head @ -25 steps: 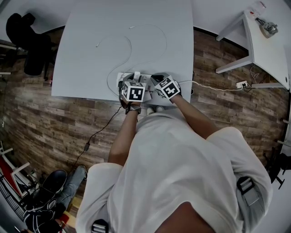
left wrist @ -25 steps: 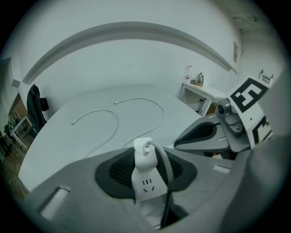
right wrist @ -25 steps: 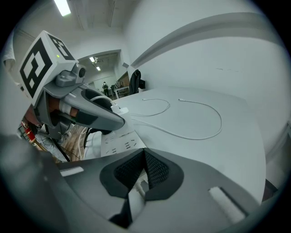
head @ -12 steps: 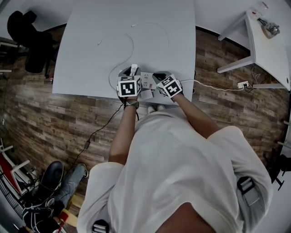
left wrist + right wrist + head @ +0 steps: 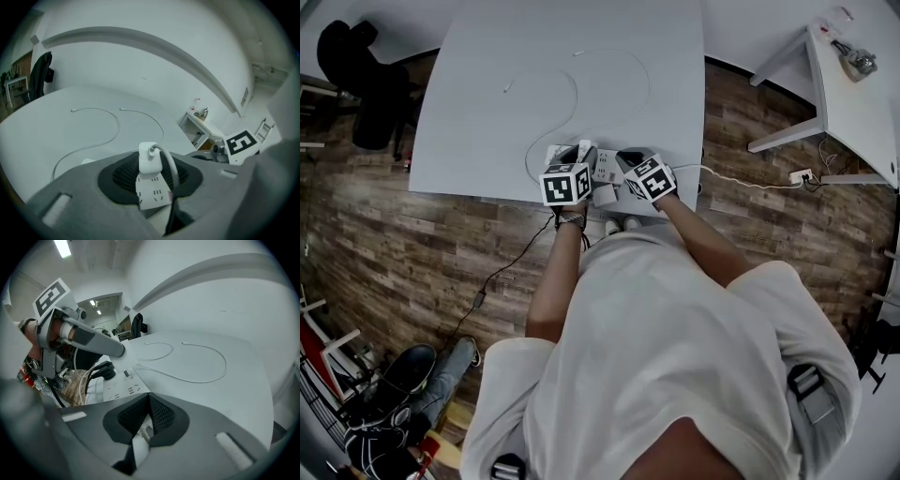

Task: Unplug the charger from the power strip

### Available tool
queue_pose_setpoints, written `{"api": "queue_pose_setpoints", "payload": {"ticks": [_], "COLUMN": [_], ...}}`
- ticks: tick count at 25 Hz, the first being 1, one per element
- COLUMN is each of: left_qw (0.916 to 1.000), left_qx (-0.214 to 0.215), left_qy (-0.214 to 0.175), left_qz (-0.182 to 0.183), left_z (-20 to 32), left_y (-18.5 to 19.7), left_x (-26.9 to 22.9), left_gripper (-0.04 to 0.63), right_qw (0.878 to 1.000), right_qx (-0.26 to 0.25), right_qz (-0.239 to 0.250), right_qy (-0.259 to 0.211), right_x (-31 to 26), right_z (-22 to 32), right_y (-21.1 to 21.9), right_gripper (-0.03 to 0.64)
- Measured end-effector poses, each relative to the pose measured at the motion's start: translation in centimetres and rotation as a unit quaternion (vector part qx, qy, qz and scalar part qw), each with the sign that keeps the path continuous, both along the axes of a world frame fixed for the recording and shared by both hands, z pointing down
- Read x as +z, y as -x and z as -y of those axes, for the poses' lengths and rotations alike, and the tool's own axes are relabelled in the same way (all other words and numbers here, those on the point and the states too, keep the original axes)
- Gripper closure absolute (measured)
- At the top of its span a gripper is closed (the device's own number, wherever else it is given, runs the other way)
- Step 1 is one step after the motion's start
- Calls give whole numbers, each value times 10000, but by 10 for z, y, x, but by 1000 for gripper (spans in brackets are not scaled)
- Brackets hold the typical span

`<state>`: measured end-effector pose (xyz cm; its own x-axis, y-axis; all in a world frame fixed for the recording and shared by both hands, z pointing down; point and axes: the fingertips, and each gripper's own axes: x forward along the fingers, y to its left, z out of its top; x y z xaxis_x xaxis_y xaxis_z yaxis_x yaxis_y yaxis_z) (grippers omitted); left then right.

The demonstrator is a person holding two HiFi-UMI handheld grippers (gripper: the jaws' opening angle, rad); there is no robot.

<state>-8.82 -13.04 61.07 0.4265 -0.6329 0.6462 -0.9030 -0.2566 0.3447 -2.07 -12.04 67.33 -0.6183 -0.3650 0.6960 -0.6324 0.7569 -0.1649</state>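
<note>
Your left gripper (image 5: pixel 150 177) has its jaws clamped on the white charger (image 5: pixel 149 158), with the cable (image 5: pixel 169 164) looping off its top. The socket face sits right under it, and I can't tell if the prongs are out. Your right gripper (image 5: pixel 147 422) has its jaws pinched on the end of the power strip (image 5: pixel 123 386), at the worktop's (image 5: pixel 506 56) near edge.

power strip (image 5: pixel 606 167) on table (image 5: pixel 487 122), cable (image 5: pixel 576 97) behind

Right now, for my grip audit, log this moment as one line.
left fingers: shut on charger | right fingers: shut on power strip | charger: upright over strip, unplugged or not unclear
</note>
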Motion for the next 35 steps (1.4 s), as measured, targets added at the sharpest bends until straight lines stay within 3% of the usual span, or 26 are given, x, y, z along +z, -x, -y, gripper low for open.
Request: {"api": "queue_pose_setpoints", "payload": {"ticks": [5, 10, 15, 20, 30, 35], "left_qw": [9965, 9942, 9971, 9998, 9969, 9909], "left_qx": [-76, -246, -99, 42, -305, -295], "left_qy": [123, 270, 256, 10, -351, -835], "left_qz": [-820, -1013, -706, 212, 629, 1013], "left_z": [-3, -2, -3, 4, 4, 4], "left_y": [-6, -2, -8, 5, 34, 44], "left_x": [4, 16, 17, 10, -7, -32], "left_gripper": [453, 453, 453, 409, 400, 402], "right_qw": [10000, 10000, 10000, 9999, 9998, 9990], "right_qx": [27, 38, 74, 117, 193, 248], "right_qz": [21, 1, 20, 23, -19, 77], "right_qy": [-36, -15, 5, -18, 68, -362], "right_x": [0, 0, 0, 0, -1, -23], "right_z": [-1, -1, -1, -1, -2, 3], "right_y": [1, 1, 0, 0, -3, -3], "right_gripper": [615, 615, 615, 615, 615, 615]}}
